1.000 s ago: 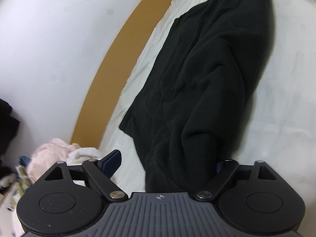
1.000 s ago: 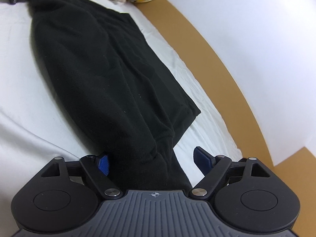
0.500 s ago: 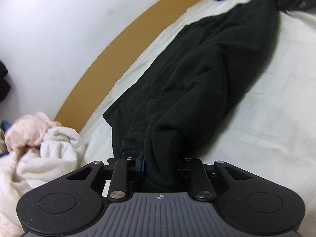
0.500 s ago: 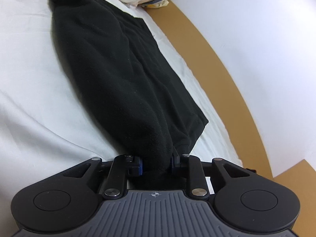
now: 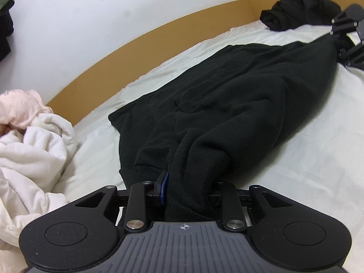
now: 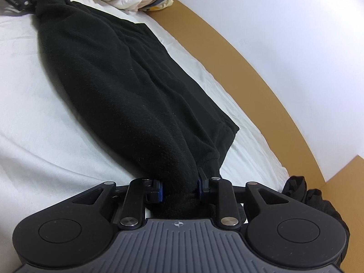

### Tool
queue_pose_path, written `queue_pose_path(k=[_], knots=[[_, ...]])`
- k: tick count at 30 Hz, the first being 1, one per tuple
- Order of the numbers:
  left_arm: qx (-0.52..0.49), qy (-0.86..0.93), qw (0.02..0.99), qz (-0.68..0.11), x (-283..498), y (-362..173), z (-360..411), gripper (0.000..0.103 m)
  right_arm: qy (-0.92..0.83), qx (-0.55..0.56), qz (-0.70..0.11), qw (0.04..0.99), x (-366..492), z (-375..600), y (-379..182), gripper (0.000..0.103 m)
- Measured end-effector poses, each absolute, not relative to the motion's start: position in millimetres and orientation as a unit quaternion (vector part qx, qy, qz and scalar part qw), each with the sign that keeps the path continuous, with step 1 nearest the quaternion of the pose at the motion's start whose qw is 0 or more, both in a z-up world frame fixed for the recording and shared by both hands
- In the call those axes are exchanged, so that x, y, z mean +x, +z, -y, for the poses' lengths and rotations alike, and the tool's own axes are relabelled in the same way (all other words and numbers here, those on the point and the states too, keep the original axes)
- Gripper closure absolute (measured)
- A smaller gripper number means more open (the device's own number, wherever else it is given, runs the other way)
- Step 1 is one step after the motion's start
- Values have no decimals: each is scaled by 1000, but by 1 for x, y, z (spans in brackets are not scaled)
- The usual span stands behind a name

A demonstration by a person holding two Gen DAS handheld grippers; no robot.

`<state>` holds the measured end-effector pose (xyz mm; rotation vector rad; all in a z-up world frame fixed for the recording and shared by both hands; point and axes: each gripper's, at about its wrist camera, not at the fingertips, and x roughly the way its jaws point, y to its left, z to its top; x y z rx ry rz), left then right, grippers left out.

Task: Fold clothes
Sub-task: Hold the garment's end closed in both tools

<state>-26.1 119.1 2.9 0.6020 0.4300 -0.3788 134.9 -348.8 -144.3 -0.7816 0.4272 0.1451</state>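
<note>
Black fleece garment (image 5: 238,95), one, each end gripped by left claw (image 5: 188,188), right claw (image 6: 179,187)

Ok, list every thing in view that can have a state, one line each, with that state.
black fleece garment: stretched lengthwise on the bed, gripped at both ends
left gripper: clamped on a bunched end of the garment, jaws opening slightly
right gripper: clamped on the opposite bunched end
white sheet: spread, lightly wrinkled
white and pink laundry: crumpled pile, unfolded
second black garment: bunched up, unfolded
</note>
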Motion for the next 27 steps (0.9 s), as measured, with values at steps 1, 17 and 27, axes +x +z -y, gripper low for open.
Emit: queue_pose_path(k=[1, 17, 27], knots=[[295, -181, 915, -209, -30, 2, -116, 78, 68, -375, -206, 901, 136, 349, -145, 75], [285, -173, 919, -211, -36, 2, -114, 77, 68, -360, -198, 909, 142, 352, -149, 75], [291, -169, 918, -208, -35, 1, -112, 77, 66, -360, -197, 910, 140, 352, -150, 75]])
